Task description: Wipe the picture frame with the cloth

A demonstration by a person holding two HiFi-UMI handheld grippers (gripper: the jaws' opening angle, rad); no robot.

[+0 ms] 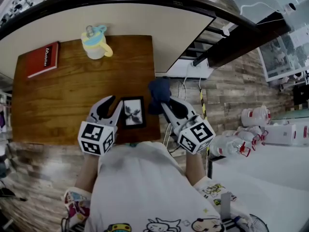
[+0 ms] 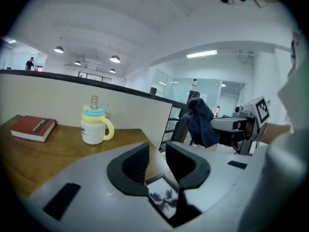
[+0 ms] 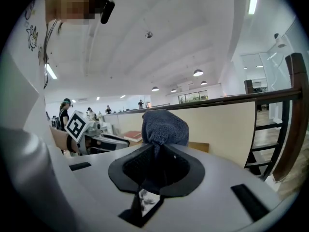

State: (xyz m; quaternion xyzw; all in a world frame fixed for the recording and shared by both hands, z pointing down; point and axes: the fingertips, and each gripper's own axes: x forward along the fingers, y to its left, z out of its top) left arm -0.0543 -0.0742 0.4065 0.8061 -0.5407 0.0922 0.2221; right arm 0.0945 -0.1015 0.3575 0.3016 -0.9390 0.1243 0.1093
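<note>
right gripper [image 3: 155,153] pinches cloth [image 3: 164,127], left gripper [image 2: 157,151] gapes.

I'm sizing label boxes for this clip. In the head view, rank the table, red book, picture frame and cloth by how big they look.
1. table, by far the largest.
2. red book, picture frame and cloth look much alike, so they stay unranked. The cloth is gripped in the right gripper, likely nearer the camera.
</note>
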